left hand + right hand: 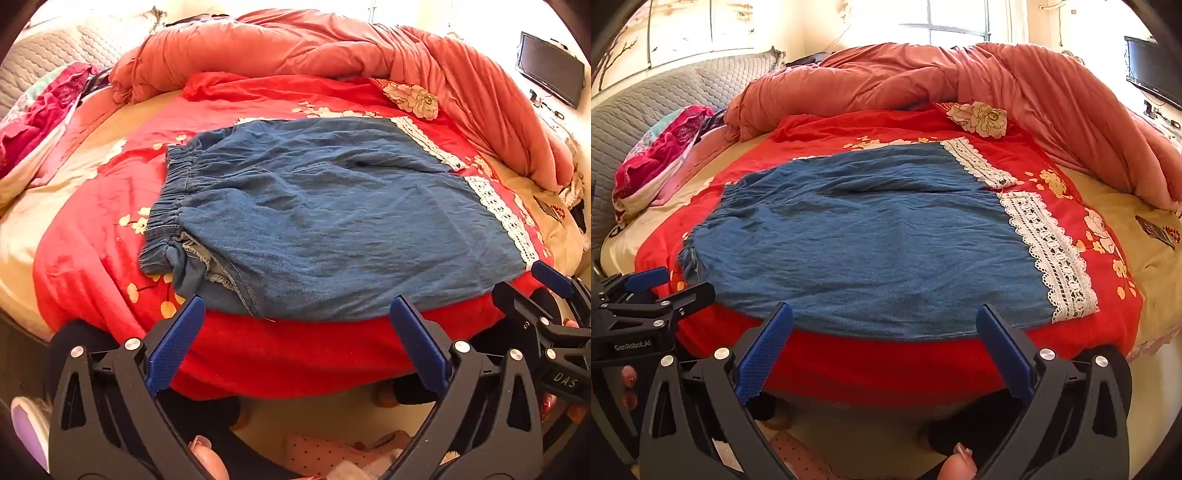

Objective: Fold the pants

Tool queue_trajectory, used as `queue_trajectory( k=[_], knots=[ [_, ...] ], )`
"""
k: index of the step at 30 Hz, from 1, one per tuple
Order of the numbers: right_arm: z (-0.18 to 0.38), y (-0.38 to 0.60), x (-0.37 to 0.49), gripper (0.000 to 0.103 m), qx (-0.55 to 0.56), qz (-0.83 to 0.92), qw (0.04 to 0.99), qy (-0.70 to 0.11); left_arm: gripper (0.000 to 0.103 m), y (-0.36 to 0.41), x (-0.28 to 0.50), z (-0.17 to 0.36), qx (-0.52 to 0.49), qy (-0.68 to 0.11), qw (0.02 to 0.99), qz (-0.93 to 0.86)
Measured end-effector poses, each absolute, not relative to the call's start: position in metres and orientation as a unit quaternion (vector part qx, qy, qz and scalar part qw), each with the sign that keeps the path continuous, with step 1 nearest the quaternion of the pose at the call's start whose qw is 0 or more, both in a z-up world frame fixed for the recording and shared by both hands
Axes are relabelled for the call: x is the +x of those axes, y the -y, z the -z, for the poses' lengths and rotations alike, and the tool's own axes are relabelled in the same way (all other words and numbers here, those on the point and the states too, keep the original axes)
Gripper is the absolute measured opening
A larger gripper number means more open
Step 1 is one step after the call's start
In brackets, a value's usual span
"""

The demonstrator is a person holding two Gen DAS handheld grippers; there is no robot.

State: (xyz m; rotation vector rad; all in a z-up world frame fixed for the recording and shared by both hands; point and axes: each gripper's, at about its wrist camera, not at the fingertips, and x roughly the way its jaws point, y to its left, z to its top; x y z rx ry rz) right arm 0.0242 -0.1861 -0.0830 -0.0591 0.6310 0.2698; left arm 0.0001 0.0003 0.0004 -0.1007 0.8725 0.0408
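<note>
Both tools hang over the near edge of the bed: the left tool (297, 306) and the right tool (884, 314) each have their blue-padded fingers spread wide, with nothing between them and no contact with the cloth. In the right wrist view the left tool appears at the left edge, just beside the waistband corner; in the left wrist view the right tool shows at the right edge, near the lace hem.

Largest in the scene is the bed (1156, 258), covered by a red floral sheet (849, 365) that drapes over its near edge. A salmon-pink quilt (886, 77) is bunched along the far and right sides. On the sheet, reaching to the near edge, lie the blue denim pants (857, 240), spread flat with light wrinkles, elastic waistband (166, 206) to the left and legs pointing right, ending in white lace trim (1052, 251). A heap of pink cloth (661, 155) lies far left, and a dark screen (550, 68) sits at the far right.
</note>
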Motion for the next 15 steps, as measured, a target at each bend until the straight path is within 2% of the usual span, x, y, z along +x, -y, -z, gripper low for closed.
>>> queue_trajectory(
  k=[15],
  knots=[
    [0.0777,0.1854,0.017,0.099,-0.028,-0.134,0.945,-0.299,0.095,-0.0009,-0.005,-0.0079,-0.044,-0.413,0.909,-0.023]
  ],
)
